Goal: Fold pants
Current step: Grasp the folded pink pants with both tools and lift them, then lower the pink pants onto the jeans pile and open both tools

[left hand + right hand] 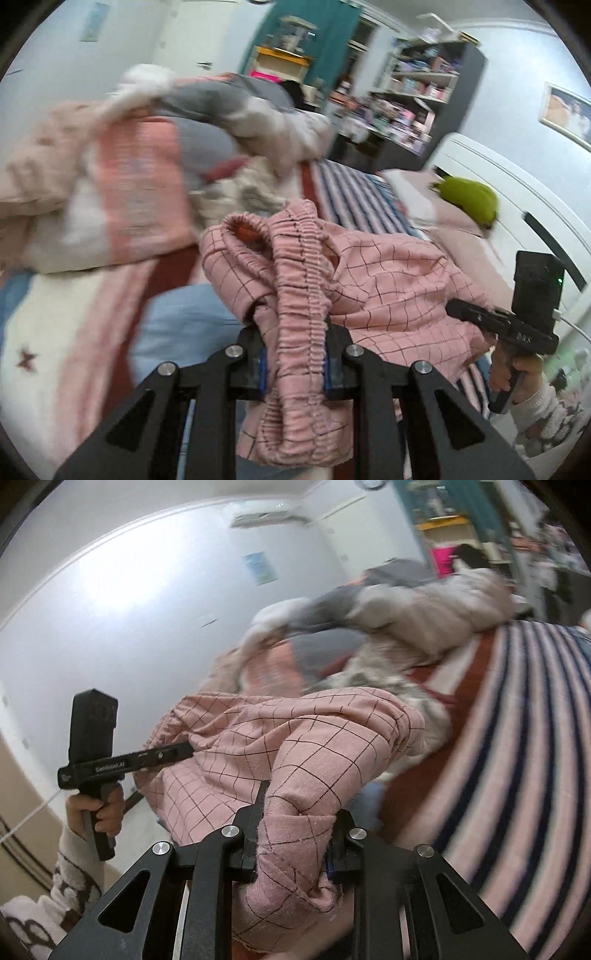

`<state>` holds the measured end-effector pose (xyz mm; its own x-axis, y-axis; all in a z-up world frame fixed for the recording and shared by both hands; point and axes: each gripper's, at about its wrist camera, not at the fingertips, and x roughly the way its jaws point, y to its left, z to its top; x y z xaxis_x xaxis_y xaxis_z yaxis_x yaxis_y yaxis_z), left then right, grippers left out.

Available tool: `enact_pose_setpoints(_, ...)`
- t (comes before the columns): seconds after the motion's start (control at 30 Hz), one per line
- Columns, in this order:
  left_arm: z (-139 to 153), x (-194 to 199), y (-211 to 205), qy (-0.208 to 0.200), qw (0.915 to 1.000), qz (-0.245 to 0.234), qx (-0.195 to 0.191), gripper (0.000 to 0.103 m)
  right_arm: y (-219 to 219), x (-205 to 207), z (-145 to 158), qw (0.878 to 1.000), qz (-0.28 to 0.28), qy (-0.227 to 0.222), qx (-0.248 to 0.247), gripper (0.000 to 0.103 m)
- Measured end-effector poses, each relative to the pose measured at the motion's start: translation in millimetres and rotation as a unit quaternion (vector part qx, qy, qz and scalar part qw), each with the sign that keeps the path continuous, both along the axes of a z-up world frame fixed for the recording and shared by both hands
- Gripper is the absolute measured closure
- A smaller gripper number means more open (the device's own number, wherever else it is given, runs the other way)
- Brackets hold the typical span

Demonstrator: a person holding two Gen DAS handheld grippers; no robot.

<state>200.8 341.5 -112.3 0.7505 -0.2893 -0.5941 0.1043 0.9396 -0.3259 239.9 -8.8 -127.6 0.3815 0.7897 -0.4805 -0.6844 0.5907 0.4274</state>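
Note:
The pink checked pants (384, 280) hang lifted above the bed between both grippers. My left gripper (295, 354) is shut on their gathered elastic waistband (299, 295), which bunches up between the jaws. My right gripper (295, 834) is shut on a twisted fold of the pants (295, 746), near a leg end. In the left wrist view the right gripper (476, 314) shows at the far right, held by a hand (517, 376). The right wrist view catches the left gripper (162, 757) at the left, in a hand (99, 808) with a white fleece sleeve.
A striped blanket (517, 760) covers the bed. A heap of pink, grey and white clothes and bedding (155, 155) lies behind the pants. A green cushion (469, 199) sits on a pink pillow. Shelves (417, 96) stand beyond the bed.

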Motion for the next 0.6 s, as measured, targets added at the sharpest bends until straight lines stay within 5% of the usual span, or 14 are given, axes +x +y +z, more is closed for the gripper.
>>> enact_pose_setpoints(0.2, -32, -17, 42, 0.027, 0.9989, 0.040, -0.005, 0.086, 59, -7, -31, 0.998, 0.055, 0.007, -0.027, 0.086)
enact_pose_setpoints(0.47, -62, -17, 41, 0.044, 0.9980, 0.043, -0.015, 0.083, 68, -11, -65, 0.997, 0.059, 0.028, -0.051, 0.084)
enact_pose_setpoints(0.6, -60, -16, 38, 0.049, 0.9975, 0.050, -0.005, 0.073, 66, -8, -72, 0.995, 0.062, 0.038, -0.064, 0.074)
